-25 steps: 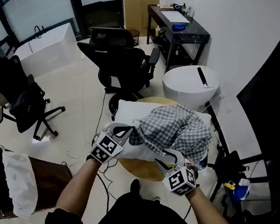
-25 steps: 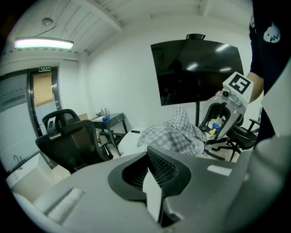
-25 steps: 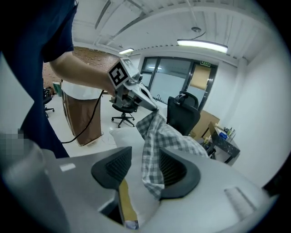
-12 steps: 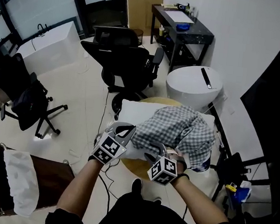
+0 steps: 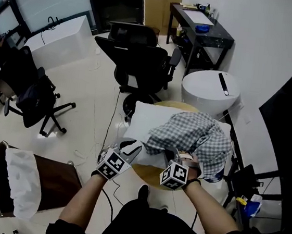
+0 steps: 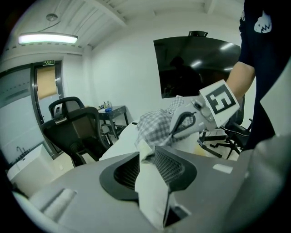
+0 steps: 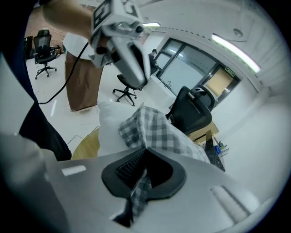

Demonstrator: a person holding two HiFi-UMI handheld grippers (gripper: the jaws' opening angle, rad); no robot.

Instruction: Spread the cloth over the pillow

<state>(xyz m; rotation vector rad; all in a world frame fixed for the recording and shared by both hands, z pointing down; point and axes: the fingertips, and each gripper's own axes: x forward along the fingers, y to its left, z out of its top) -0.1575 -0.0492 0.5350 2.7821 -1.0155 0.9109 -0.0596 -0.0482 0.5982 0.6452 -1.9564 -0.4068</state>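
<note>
Having just been closing, the right tool (image 5: pixel 176 155) is now being held clamped on the near edge of the cloth (image 5: pixel 196 135), which is lying bunched on the right half of the pillow (image 5: pixel 144 120). The left tool (image 5: pixel 132 149) has just been opening, yet the pillow's white corner is still being pinched. Pulling the cloth flat is judged next.

The person wears a black short-sleeved top (image 5: pixel 149 229) and carries pale grey left tongs (image 5: pixel 131 149) and right tongs (image 5: pixel 174 155), each bearing a cube (image 5: pixel 113 164) of black-and-white square markers and black ribbed pads (image 6: pixel 169 166).
</note>
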